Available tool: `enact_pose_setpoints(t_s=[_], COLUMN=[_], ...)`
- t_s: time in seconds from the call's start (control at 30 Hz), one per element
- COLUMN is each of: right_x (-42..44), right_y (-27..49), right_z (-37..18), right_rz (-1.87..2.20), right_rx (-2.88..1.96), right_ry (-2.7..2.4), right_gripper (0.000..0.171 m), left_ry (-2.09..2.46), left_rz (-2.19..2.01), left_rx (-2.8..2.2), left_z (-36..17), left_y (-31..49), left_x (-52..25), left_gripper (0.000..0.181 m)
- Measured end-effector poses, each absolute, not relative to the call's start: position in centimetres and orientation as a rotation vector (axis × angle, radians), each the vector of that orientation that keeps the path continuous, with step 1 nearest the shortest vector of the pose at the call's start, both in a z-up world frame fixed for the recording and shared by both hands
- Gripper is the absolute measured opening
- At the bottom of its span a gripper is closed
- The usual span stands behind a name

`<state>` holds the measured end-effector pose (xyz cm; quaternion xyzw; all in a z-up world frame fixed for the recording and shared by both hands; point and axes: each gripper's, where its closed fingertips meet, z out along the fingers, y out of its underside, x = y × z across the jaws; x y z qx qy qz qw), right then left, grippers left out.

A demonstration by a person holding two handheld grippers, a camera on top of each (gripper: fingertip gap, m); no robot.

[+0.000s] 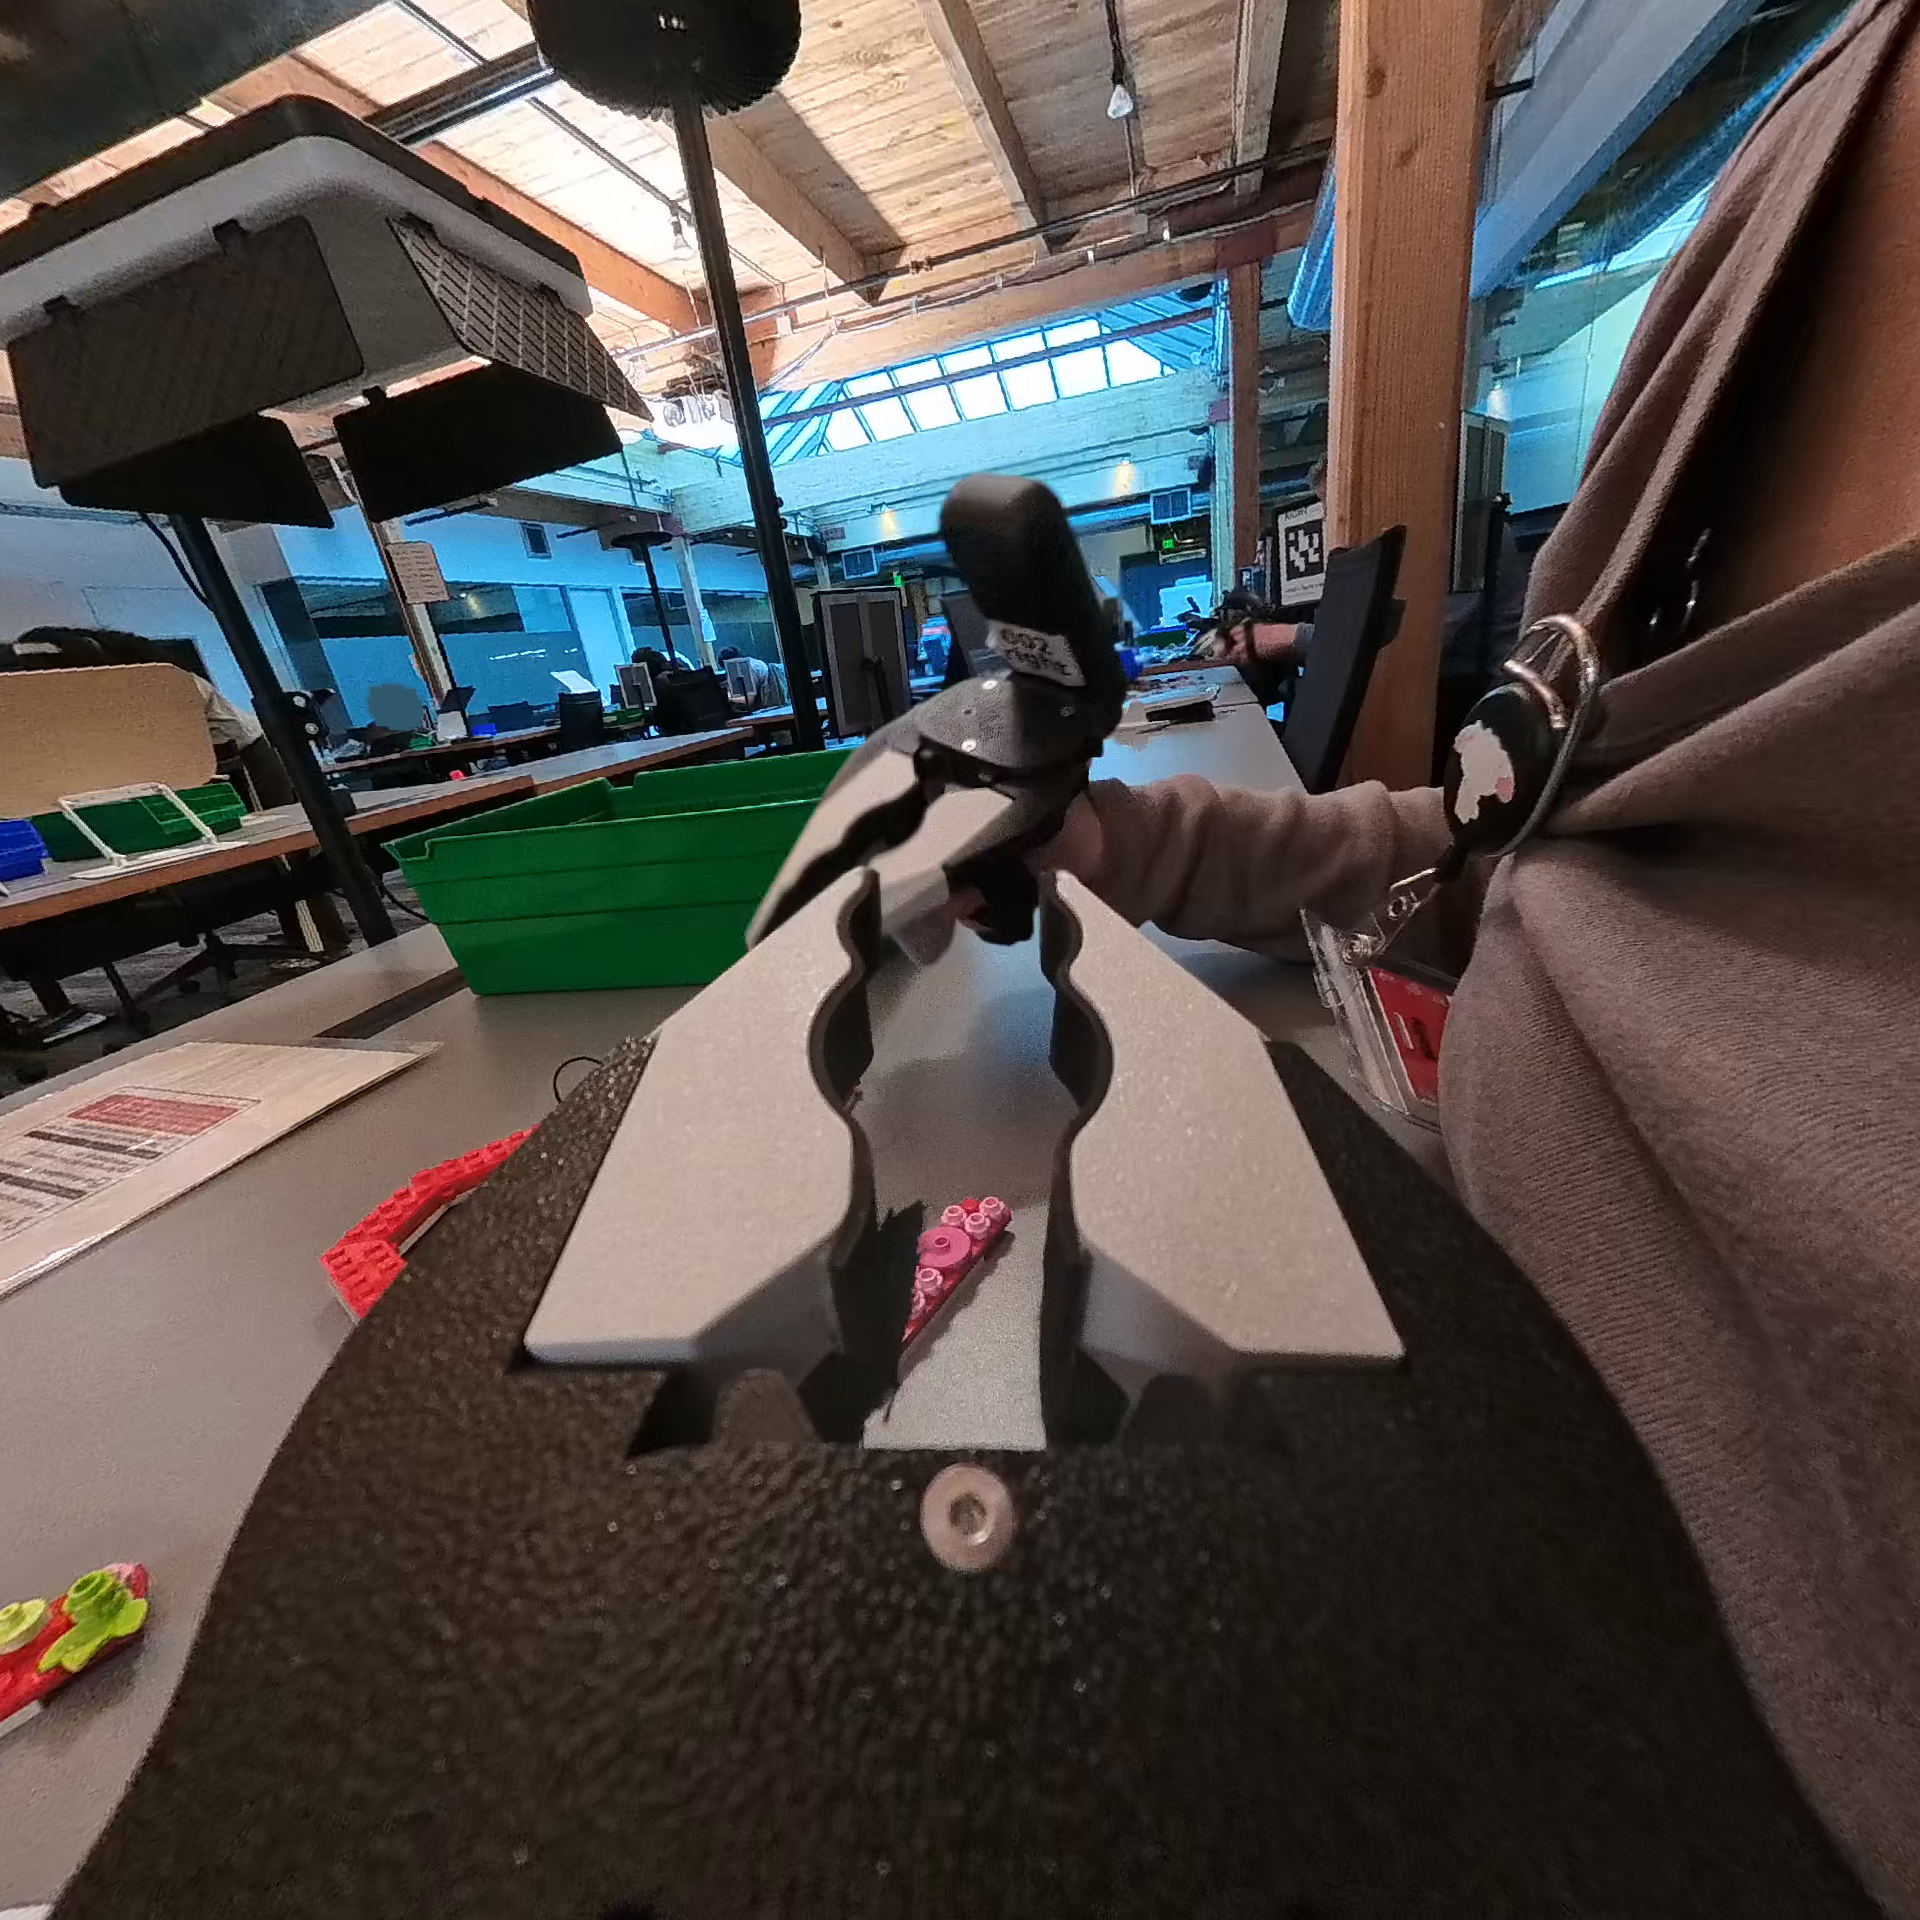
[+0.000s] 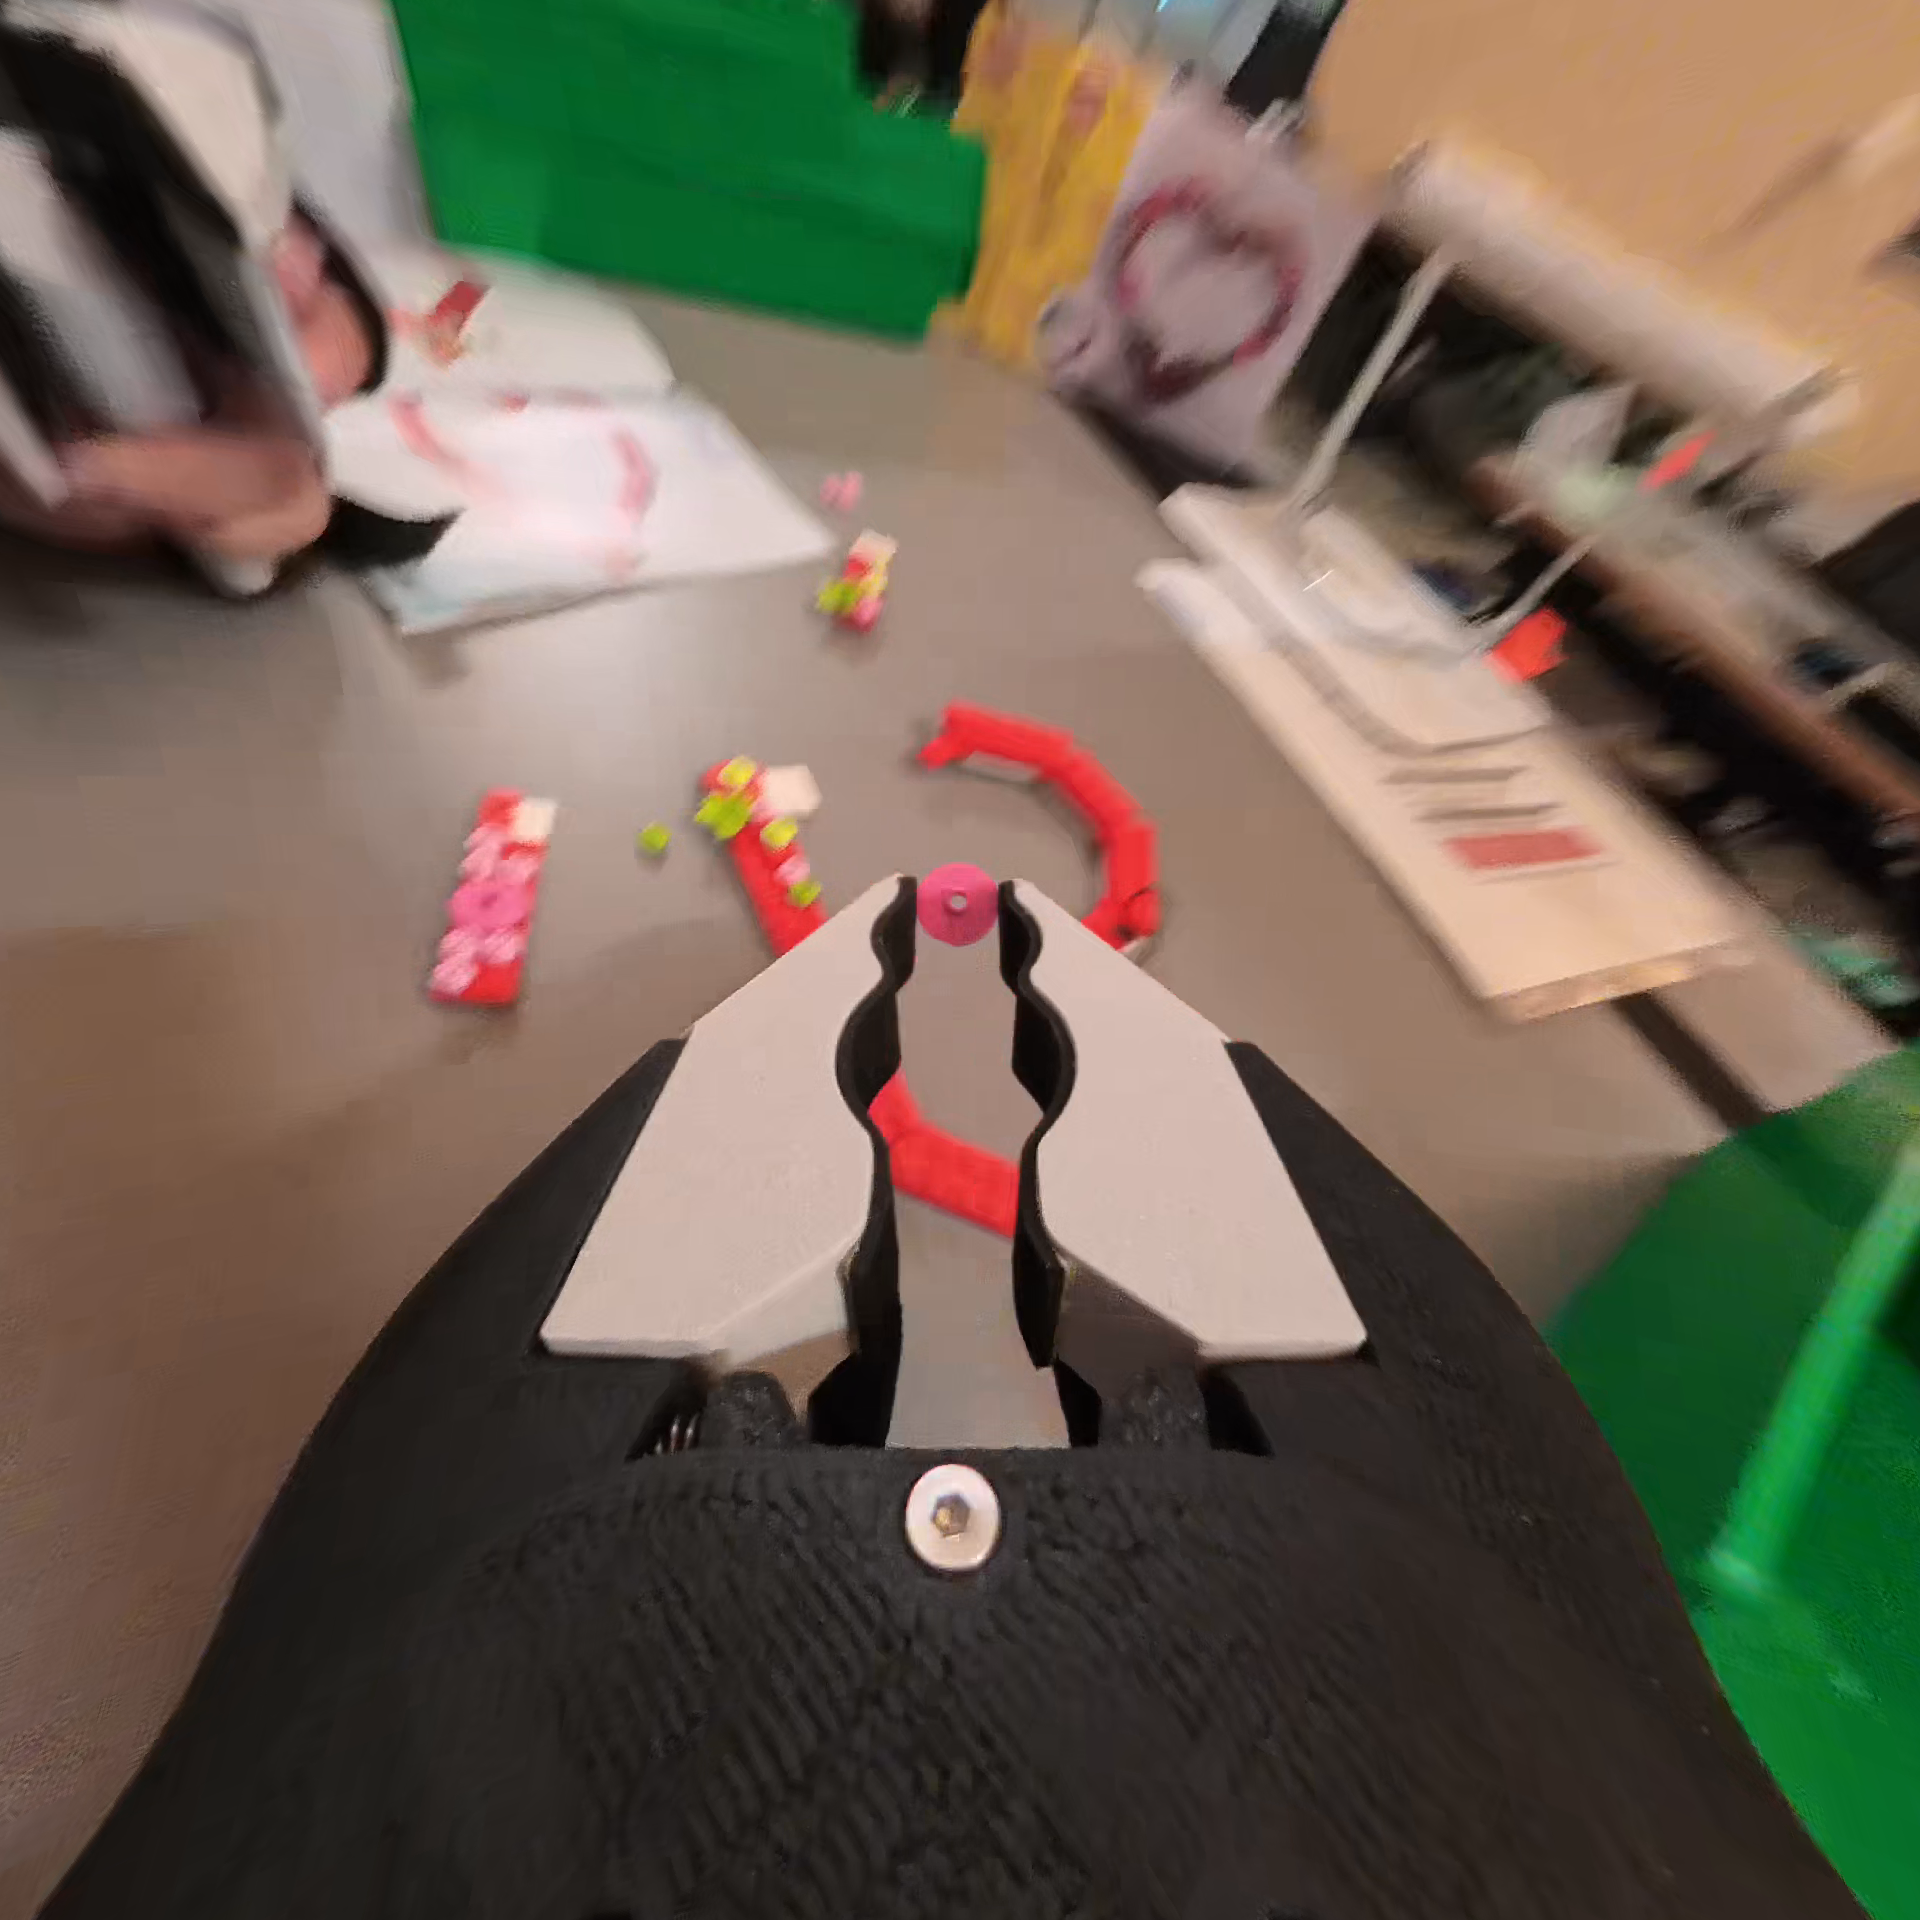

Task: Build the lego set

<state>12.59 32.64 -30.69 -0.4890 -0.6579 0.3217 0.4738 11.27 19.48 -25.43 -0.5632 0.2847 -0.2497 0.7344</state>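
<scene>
One small pink round piece point(image 2: 954, 904) sits pinched at the right tool's point(image 2: 954, 896) tips, above the red curved piece point(image 2: 1081, 790) on the counter point(image 2: 260, 1091). Left tool point(image 1: 961, 914) gapes, grasping nothing.

Open workshop hall — exposed timber ceiling point(image 1: 883, 135) with beams, skylight point(image 1: 987, 384) glowing pale blue. Thick wooden post point(image 1: 1403, 364) at right. Black pole point(image 1: 738, 395) rising from grey tabletop point(image 1: 187, 1340), studio light panel point(image 1: 281, 301) overhead at left. Stacked green bins point(image 1: 592, 883) on table — long desks point(image 1: 582, 758), black office chair point(image 1: 1340, 644) and monitors beyond.
</scene>
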Motion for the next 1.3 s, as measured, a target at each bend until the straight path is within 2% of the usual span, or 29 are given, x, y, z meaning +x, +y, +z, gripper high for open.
enact_pose_setpoints(t_s=[0.03, 0.13, 0.37, 1.3], right_x=[12.6, 12.9, 13.0, 14.2], right_y=[33.3, 34.7, 35.1, 36.3], right_z=[-29.4, -27.6, -27.0, -25.7], right_rz=[0.761, 0.670, 0.563, 0.576], right_rx=[-1.151, -1.059, -0.917, -0.890], right_ry=[-1.527, -1.369, -1.217, -1.100], right_gripper=[0.014, 0.014, 0.014, 0.014], left_ry=[0.627, 0.628, 0.632, 0.633], left_rz=[-0.548, -0.552, -0.543, -0.540], left_rx=[-1.238, -1.242, -1.246, -1.253], left_z=[-25.4, -25.5, -25.6, -25.7], left_y=[19.5, 19.5, 19.5, 19.6], left_x=[11.3, 11.3, 11.5, 11.4], left_gripper=[0.027, 0.027, 0.028, 0.026])
